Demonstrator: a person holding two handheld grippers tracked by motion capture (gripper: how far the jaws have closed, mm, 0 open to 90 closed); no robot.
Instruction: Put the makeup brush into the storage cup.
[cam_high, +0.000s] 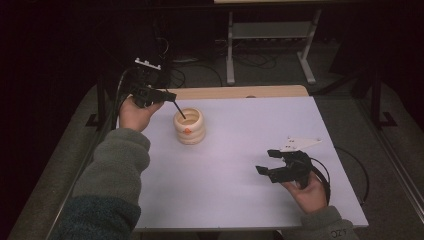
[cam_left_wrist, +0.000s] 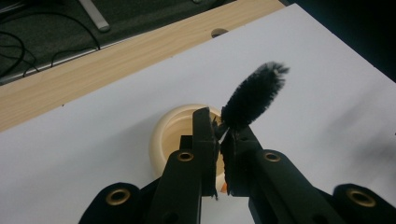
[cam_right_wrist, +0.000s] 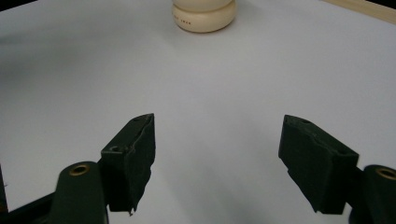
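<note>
right gripper (cam_right_wrist: 217, 158) gapes wide, empty — left gripper (cam_left_wrist: 219, 154) pinches black brush (cam_left_wrist: 254, 95) above cream cup (cam_high: 189, 126).

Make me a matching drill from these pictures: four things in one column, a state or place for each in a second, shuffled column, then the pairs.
Things:
1. left tongs
2. right tongs
3. brush
4. cup

States:
A. open, holding nothing
B. cream, ribbed, standing on the white table
C. black bristles sticking up beyond the jaws
D. shut on a thin handle above the cup

Pairs: 1-D, 2-A, 3-C, 4-B
</note>
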